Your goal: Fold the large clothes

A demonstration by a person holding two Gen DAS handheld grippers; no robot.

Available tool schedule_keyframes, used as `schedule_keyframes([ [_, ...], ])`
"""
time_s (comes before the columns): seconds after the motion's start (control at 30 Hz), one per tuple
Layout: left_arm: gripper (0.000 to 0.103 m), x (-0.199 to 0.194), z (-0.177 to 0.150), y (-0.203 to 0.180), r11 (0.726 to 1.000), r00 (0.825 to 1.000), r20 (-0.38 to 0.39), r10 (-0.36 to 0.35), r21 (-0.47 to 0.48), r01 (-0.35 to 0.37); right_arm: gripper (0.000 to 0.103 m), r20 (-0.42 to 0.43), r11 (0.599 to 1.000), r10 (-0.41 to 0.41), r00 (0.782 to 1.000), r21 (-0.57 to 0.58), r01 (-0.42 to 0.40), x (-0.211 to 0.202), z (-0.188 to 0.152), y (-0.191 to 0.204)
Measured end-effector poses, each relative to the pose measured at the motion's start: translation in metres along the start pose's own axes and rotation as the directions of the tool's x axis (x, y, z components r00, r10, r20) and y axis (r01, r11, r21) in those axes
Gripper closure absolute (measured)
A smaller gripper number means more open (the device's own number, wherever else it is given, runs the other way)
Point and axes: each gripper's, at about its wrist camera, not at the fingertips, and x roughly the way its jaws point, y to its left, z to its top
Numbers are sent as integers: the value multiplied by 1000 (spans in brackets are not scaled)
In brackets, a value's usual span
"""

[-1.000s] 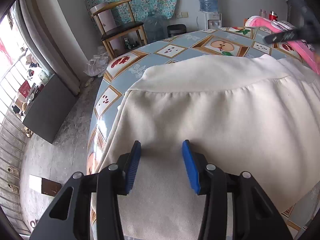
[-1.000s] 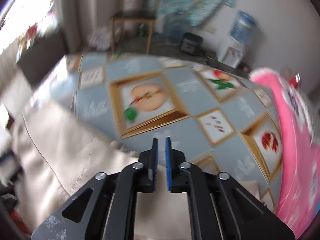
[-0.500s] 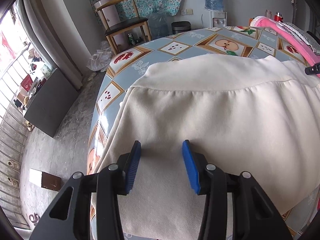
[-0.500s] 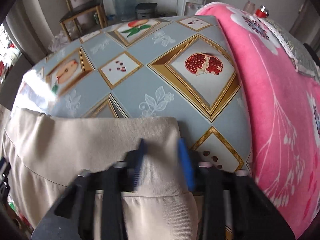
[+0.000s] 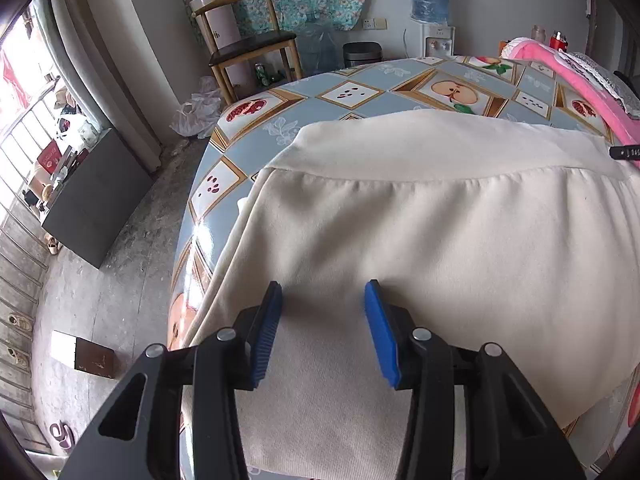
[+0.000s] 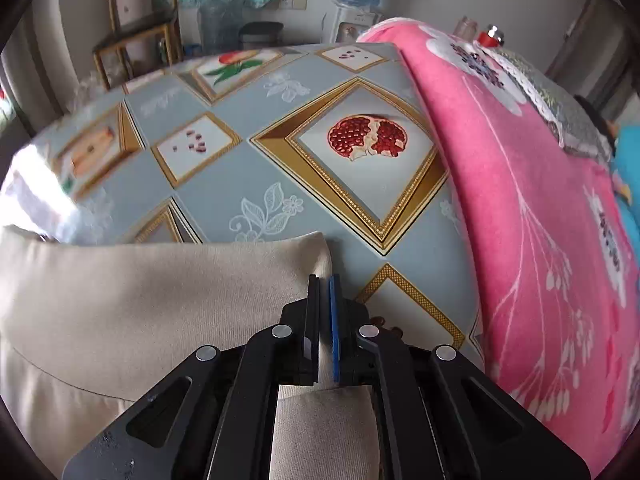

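A large cream garment (image 5: 440,232) lies spread on the table, its waistband along the far side. My left gripper (image 5: 322,296) is open and hovers over the near part of the cloth, holding nothing. In the right wrist view the same cream garment (image 6: 160,304) shows its waistband corner. My right gripper (image 6: 324,284) is shut at that corner's right edge; I cannot tell for sure whether cloth is pinched between the fingers.
The table has a blue-grey fruit-pattern cloth (image 6: 280,168). A pink flowered blanket (image 6: 540,220) lies along the right side, also seen in the left wrist view (image 5: 576,76). A wooden chair (image 5: 248,48) and water dispenser (image 5: 432,12) stand beyond the table.
My right gripper swung right to the waistband corner, opened about half a second ago, and is now shut there. My left gripper stayed open over the cloth.
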Motion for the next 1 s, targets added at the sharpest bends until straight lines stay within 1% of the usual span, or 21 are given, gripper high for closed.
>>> schedule_keyframes([
  [0.07, 61, 0, 0, 1, 1000, 1000, -2, -1, -1, 1, 95, 11, 999, -34, 999, -31, 34, -9, 2, 7],
  [0.1, 61, 0, 0, 1, 1000, 1000, -3, -3, -2, 3, 90, 29, 998, -48, 998, -42, 49, -18, 3, 9],
  [0.13, 61, 0, 0, 1, 1000, 1000, -3, -4, -2, 4, 82, 52, 997, -65, 997, -47, 67, -28, 3, 10],
  [0.17, 61, -1, 0, 1, 1000, 1000, -2, -5, -3, 5, 77, 82, 995, -81, 993, -56, 86, -41, 4, 11],
  [0.2, 61, 0, 0, 2, 1000, 1000, -2, -6, -4, 6, 67, 111, 994, -80, 991, -66, 88, -56, 4, 13],
  [0.23, 61, 0, 0, 2, 1000, 1000, -2, -6, -4, 6, 62, 132, 995, -62, 989, -72, 72, -67, 2, 14],
  [0.3, 61, 0, 0, 2, 1000, 1000, -1, -7, -6, 7, 56, 168, 995, 8, 986, -98, 8, -95, -7, 22],
  [0.4, 61, 0, -1, 3, 1000, 1000, -1, -13, -15, 13, 51, 163, 979, 140, 977, -168, -112, -118, -30, 40],
  [0.47, 61, 1, -1, 5, 1000, 1000, 1, -22, -21, 22, 50, 130, 962, 198, 972, -215, -167, -121, -50, 54],
  [0.53, 61, 3, 0, 11, 998, 999, 13, -39, -42, 40, 50, 79, 959, 194, 978, -226, -172, -110, -71, 60],
  [0.6, 60, 7, 0, 24, 991, 995, 24, -92, -97, 94, 50, 24, 968, 174, 984, -188, -167, -93, -83, 59],
  [0.63, 59, 9, 0, 29, 985, 993, 30, -117, -120, 120, 51, -7, 976, 164, 986, -148, -163, -82, -91, 51],
  [0.67, 59, 11, -1, 37, 978, 989, 37, -145, -145, 149, 51, -20, 981, 158, 987, -114, -159, -74, -96, 42],
  [0.7, 59, 13, -2, 42, 973, 985, 43, -166, -159, 170, 51, -25, 984, 162, 986, -76, -164, -70, -102, 33],
  [0.73, 59, 12, -2, 46, 968, 983, 45, -179, -168, 184, 52, -27, 981, 191, 981, -34, -192, -67, -104, 22],
  [0.77, 59, 11, -3, 49, 968, 983, 45, -178, -173, 183, 53, -27, 975, 221, 975, 22, -220, -69, -107, 10],
  [0.8, 59, 5, -5, 54, 965, 982, 55, -183, -181, 190, 59, -25, 975, 218, 976, 59, -216, -73, -108, 1],
  [0.83, 59, -1, -7, 58, 961, 978, 74, -193, -187, 203, 60, -21, 975, 206, 978, 83, -204, -78, -110, -5],
  [0.9, 59, -23, -12, 64, 959, 973, 135, -185, -189, 209, 60, 3, 972, 197, 980, 133, -196, -96, -116, -16],
  [0.93, 59, -31, -13, 64, 959, 969, 157, -191, -180, 218, 58, 17, 969, 203, 979, 139, -203, -105, -117, -16],
  [1.0, 60, -48, -13, 50, 952, 952, 189, -242, -141, 270, 55, 60, 971, 208, 976, 104, -214, -126, -121, -2],
])
